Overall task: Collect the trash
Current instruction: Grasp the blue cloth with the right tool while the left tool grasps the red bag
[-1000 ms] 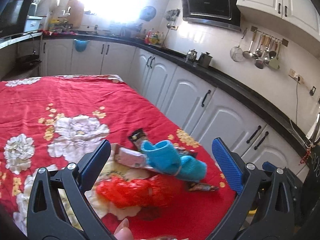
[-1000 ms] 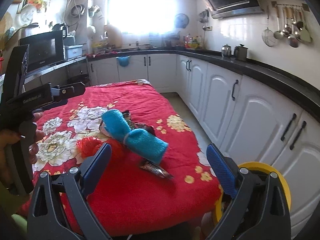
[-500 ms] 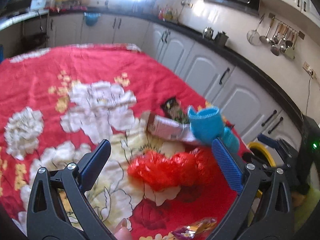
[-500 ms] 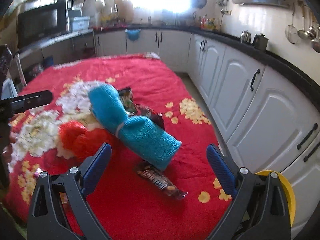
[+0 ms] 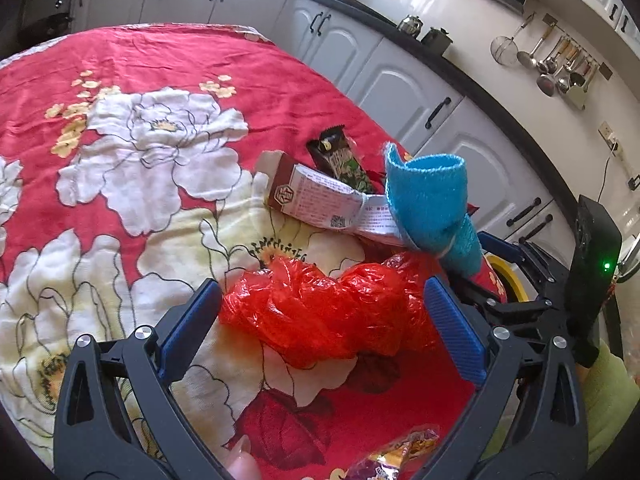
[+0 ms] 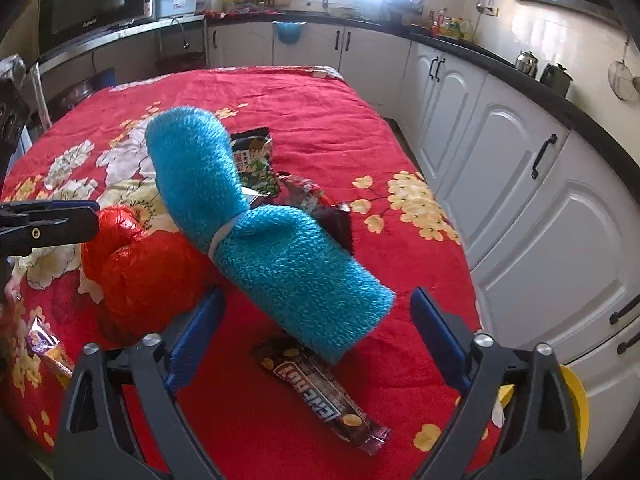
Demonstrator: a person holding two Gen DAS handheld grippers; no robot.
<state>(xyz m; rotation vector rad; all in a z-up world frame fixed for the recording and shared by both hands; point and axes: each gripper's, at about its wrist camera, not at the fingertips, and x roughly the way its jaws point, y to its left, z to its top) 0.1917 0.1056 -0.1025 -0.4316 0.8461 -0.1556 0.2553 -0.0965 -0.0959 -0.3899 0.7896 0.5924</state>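
Spreading wide, both grippers, left (image 5: 322, 334) and right (image 6: 316, 336), face one red bag (image 5: 324, 312), one blue cloth (image 6: 264, 232)

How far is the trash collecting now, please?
Nothing looks collected. The open left gripper straddles the red plastic bag; the right gripper is open near the blue cloth roll. The chocolate bar wrapper and box lie on the table.

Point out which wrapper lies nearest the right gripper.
The brown Energy bar wrapper, lying flat just ahead of the open right gripper. The green-and-black snack wrapper sits farther back, behind the blue cloth.
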